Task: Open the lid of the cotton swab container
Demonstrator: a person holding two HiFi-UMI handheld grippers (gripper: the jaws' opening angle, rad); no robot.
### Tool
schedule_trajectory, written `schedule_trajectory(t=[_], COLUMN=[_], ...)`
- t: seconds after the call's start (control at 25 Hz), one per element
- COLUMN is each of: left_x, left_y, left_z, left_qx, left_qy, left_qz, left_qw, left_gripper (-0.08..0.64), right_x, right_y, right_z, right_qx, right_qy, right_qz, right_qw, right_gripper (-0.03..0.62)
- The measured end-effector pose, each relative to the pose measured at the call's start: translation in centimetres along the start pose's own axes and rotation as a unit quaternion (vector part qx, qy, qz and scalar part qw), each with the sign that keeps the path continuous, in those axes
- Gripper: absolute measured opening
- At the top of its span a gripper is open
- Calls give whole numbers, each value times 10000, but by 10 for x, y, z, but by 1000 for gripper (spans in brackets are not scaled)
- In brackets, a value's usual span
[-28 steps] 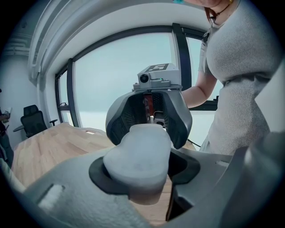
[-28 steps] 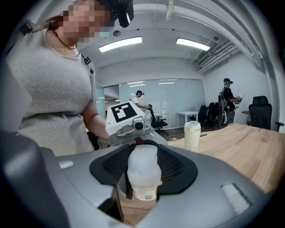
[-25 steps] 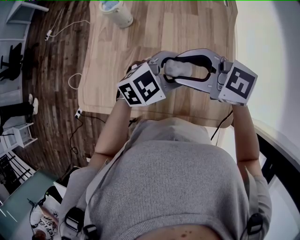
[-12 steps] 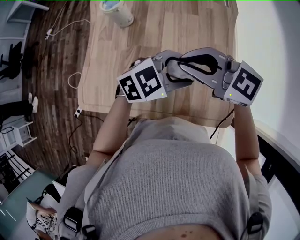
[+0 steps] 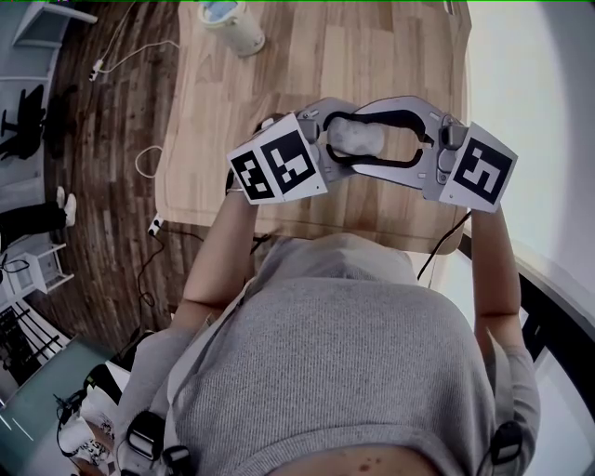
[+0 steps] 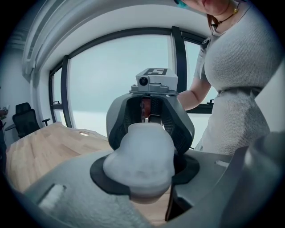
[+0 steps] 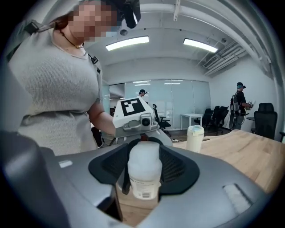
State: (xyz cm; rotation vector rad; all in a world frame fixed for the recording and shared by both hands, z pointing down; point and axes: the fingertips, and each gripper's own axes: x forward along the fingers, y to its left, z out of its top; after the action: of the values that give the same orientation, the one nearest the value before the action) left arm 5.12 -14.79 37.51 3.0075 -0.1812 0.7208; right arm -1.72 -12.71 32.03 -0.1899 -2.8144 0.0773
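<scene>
I hold a translucent white cotton swab container [image 5: 361,138] in the air over the near edge of the table, with both grippers facing each other. The left gripper [image 5: 339,142] is shut on it, and in the left gripper view its rounded end [image 6: 140,160] sits between the jaws. The right gripper [image 5: 348,139] surrounds the container from the other side. Its jaws are opening and stand wide, with the labelled container [image 7: 144,169] between them and a gap at each side.
A wooden table [image 5: 279,84] lies below the grippers. A white tumbler with a pale lid [image 5: 232,23] stands at its far edge. Cables [image 5: 139,158] lie on the floor to the left. Office chairs and a standing person [image 7: 240,102] are far behind.
Half a second ago the right jaws stood close together and tilted over the container, hiding it. Now they are spread wide and the container shows again. The left gripper has kept its hold.
</scene>
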Motion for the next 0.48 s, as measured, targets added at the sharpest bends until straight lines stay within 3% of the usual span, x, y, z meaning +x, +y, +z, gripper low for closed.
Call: schedule_trajectory(t=[0.08, 0.32, 0.48], left_x=[0, -1, -1], left_y=[1, 0, 1], left_z=[0, 2, 4], left_qx=[62, -18, -80], left_qy=[55, -40, -109], left_qz=[13, 8, -23], left_qw=[10000, 10000, 9999], left_gripper=[222, 222, 222], right_x=[1, 2, 1], right_y=[-2, -3, -5], right_z=[1, 2, 3], right_qx=[58, 69, 315], right_qy=[-48, -68, -116], right_qz=[-16, -53, -34], right_qw=[10000, 9999, 9994], right_gripper=[206, 206, 202])
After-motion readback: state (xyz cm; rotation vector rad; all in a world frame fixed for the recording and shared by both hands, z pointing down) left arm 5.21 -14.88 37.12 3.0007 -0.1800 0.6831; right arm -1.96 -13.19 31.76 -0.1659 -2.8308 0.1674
